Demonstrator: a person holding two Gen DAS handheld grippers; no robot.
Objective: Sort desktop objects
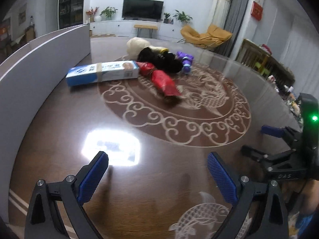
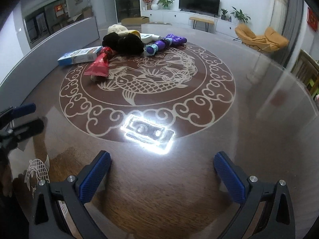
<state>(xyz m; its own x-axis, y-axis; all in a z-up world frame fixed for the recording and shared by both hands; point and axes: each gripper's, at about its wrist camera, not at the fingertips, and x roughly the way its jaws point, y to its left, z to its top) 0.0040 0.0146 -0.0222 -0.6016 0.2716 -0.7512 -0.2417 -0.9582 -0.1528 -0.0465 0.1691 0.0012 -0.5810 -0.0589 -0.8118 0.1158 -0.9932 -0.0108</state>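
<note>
Both tools hang over the glossy brown round table [image 2: 259,103] with jaws spread wide and nothing between the blue pads — the left gripper [image 1: 157,167] in its own view, the right gripper [image 2: 162,166] in its own. The things to sort lie bunched at about 12 o'clock across the tabletop, well apart from both tools. In the right wrist view a blue-and-white carton [image 2: 79,55] lies at 11 o'clock, a red foil packet [image 2: 98,64] just beside it, touching a heap of black cloth [image 2: 127,42]; a cream knitted bundle [image 2: 119,28] sits behind the cloth, and a purple toy [image 2: 165,42] lies at 1 o'clock of the pile — a grey partition [image 2: 49,43] curves along the table's edge at 10 o'clock
</note>
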